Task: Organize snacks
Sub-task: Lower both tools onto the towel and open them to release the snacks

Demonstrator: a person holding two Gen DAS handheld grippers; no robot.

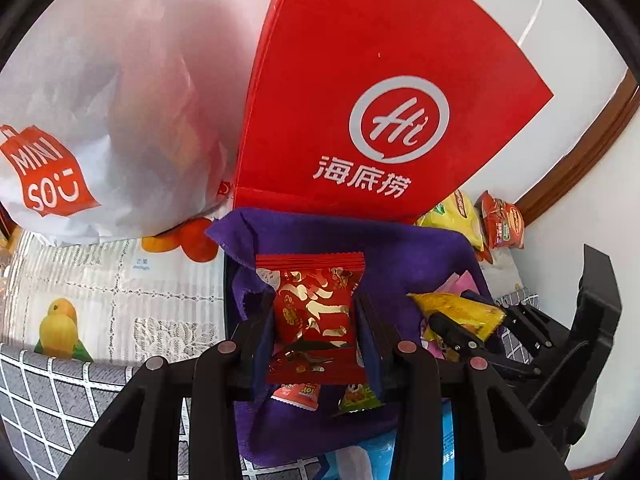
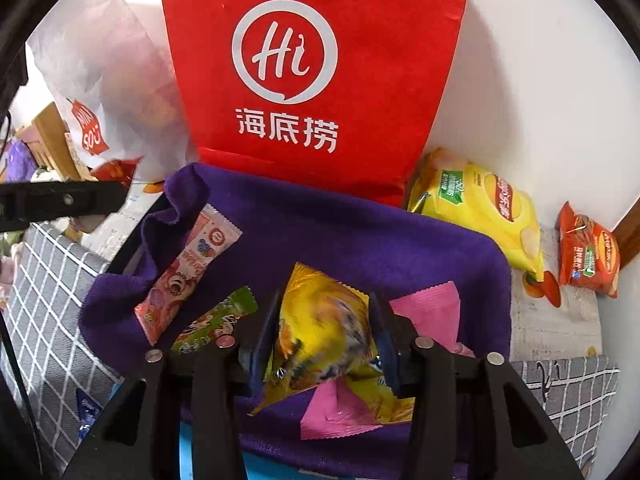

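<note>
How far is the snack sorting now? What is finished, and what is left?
No finished step shows. In hand: the left gripper pinches a red packet; the right gripper has a yellow packet between its fingers. Left: pink, green and magenta packets on the purple cloth, plus two chip bags by the wall.

Left gripper (image 1: 316, 320): bottom centre of the left wrist view, black two-finger tool pointing steeply down, pads pinching a red foil snack packet with gold print (image 1: 316, 312) by its sides.
Right gripper (image 2: 324, 332): bottom centre of its own view, angled down, a yellow crinkled snack packet (image 2: 324, 328) between the fingers; whether the pads press it is unclear.
Right gripper, seen from the left: lower right of frame, black fingers (image 1: 452, 330) around that yellow packet.
</note>
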